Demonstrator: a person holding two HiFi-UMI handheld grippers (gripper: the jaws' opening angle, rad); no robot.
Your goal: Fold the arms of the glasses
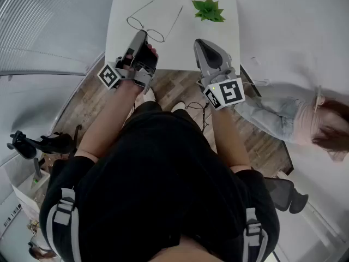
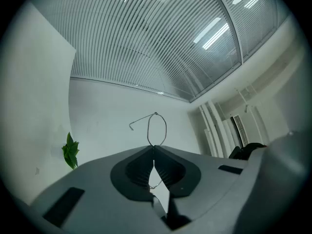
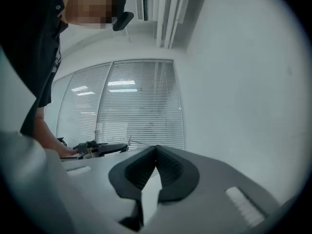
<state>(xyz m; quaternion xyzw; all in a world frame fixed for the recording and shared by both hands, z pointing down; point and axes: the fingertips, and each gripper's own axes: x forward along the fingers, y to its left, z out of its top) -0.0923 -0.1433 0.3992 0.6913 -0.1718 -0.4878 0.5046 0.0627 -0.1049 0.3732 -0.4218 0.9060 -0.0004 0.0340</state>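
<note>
The left gripper [image 2: 154, 149] was clamped on the glasses [image 2: 155, 113], likely to steady them, while the right gripper [image 3: 156, 149], jaws together on nothing, hung beside, free to fold the arms.

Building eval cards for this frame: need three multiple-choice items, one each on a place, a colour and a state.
1. Where on the table is the plant, seen from the person?
A. near left corner
B. far right
C. centre

2. What colour is the table top?
A. white
B. black
C. red

3. What is the left tool doing?
A. open, empty
B. shut on the glasses
C. shut on the plant

Key: B, the leaves lie far right in the head view; A, the top is plain white; B, its jaws pinch the wire frame.
</note>
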